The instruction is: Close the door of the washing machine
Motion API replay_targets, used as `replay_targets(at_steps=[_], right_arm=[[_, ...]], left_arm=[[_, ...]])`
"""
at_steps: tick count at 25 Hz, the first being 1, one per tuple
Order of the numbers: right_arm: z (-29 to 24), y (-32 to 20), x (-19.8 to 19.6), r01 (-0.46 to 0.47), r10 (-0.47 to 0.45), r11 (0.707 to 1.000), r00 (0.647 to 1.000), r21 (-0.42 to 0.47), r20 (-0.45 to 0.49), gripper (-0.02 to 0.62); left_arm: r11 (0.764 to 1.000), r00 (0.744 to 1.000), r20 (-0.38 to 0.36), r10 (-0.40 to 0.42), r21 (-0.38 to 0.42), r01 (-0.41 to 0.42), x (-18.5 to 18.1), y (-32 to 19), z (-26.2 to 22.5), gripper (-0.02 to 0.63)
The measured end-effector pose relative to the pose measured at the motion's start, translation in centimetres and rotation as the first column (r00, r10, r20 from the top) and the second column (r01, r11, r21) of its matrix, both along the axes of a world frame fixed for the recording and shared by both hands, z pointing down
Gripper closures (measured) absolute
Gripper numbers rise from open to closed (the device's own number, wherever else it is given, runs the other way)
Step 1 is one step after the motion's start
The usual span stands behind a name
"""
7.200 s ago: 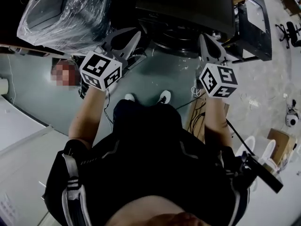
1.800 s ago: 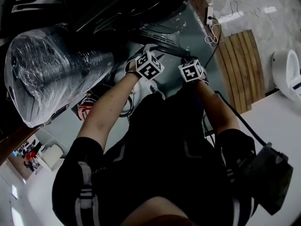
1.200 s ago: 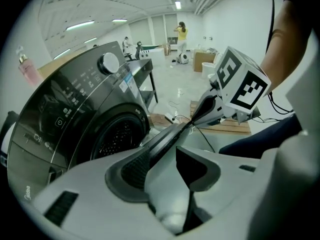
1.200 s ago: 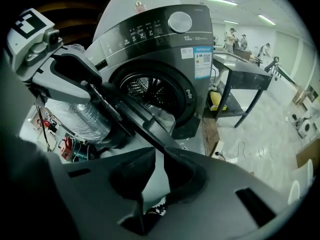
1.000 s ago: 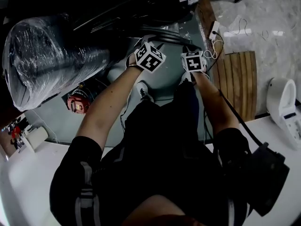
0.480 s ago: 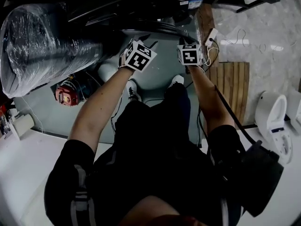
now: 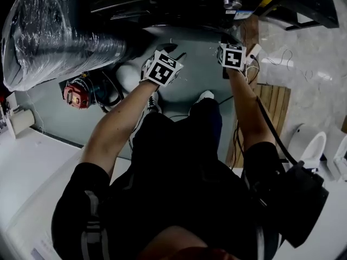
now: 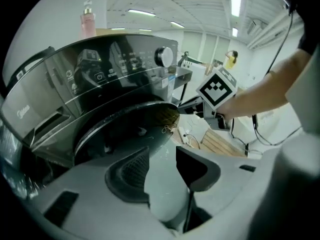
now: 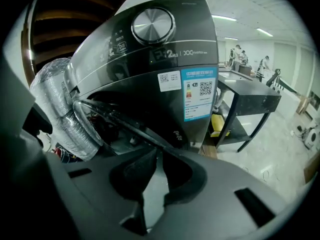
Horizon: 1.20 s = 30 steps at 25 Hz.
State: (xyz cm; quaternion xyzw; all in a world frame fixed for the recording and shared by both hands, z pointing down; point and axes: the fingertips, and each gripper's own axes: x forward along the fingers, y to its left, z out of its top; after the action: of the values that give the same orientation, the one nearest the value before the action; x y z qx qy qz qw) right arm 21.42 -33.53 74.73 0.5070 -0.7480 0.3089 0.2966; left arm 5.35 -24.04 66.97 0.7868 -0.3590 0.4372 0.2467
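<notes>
Head view looks down on a grey-green floor (image 7: pixel 200 69) that meets pale marbled tiles at the right, with a slatted wooden board (image 7: pixel 274 99) at the seam. A plastic-wrapped drum (image 7: pixel 54 31) crowds the left side of the dark washing machine (image 9: pixel 165 59); a black metal rack (image 9: pixel 250 96) stands on its other side. The machine's round door (image 8: pixel 125 129) stands ajar. The left claw (image 8: pixel 162 151) gapes wide and empty before the door. The right claw (image 9: pixel 159 151) has just been closing; it is nearly together with nothing between, and the door's rim lies just past its tips.

Head view's top edge cuts off most of the washing machine (image 7: pixel 179 4).
</notes>
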Motion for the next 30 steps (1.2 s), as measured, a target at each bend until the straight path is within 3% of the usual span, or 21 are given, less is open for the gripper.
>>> replay_targets(at_steps=[3,7,10,20,30], right_arm=[[0.0,-1.9,0.0,-0.017,0.017,1.000,1.000,0.015,0.018,0.557],[0.1,-3.7,-0.3,-0.052,0.052,0.999,0.997,-0.001,0.049,0.566],[0.2,-3.9,-0.1,-0.064,0.065,0.998,0.995,-0.007,0.073,0.565],[0.4,-4.2,0.0,-0.065,0.065,0.998,0.997,-0.009,0.044,0.566],[0.5,-4.6,0.1,-0.060,0.062,0.997,0.997,-0.052,0.050,0.571]], left_arm=[[0.994,0.991,-0.086,-0.106,-0.007,0.106,-0.1,-0.9,-1.1,0.436],[0.993,0.988,-0.100,-0.121,-0.008,0.121,-0.5,-1.2,-1.6,0.436],[0.983,0.974,-0.130,-0.185,-0.036,0.182,-1.2,-1.3,-1.7,0.436],[0.982,0.975,-0.125,-0.185,0.010,0.187,-2.1,-2.3,-1.7,0.436],[0.954,0.946,-0.131,-0.297,-0.005,0.299,-2.9,-6.9,2.3,0.436]])
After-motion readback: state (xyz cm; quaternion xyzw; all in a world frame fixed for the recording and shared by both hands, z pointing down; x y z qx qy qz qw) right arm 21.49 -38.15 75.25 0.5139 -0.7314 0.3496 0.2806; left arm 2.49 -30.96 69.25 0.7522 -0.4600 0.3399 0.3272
